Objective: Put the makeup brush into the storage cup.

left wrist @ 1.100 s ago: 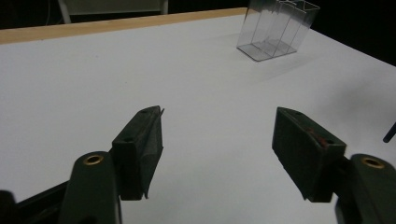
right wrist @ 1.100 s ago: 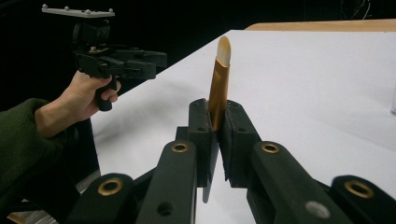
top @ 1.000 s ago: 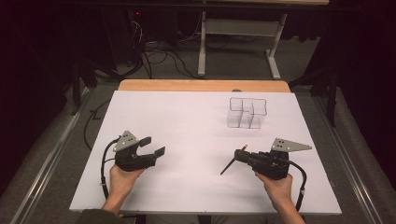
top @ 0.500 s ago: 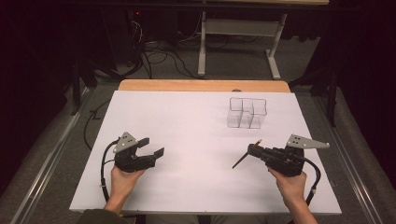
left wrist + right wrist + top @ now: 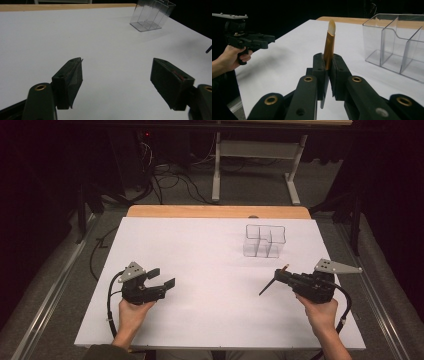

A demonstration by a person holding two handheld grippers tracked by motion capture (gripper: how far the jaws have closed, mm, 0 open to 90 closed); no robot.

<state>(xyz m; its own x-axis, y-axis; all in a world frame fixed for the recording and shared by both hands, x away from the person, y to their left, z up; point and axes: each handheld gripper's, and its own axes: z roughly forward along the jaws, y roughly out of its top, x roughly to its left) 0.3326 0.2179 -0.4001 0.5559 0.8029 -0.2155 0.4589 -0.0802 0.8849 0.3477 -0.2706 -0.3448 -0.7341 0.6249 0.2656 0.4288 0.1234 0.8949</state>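
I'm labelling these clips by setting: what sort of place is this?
Probably a lab or recording workspace, not a home: a white-topped table under bright light in a dark room, loose cables on the grey floor behind it, and a metal desk frame beyond.

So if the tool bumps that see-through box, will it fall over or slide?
The clear box would probably slide rather than tip: it sits flat on a wide base on the smooth white table. With its thin see-through walls and bare compartments, it likely weighs little, so even a soft nudge may move it. It looks stiff, maybe brittle if knocked hard.
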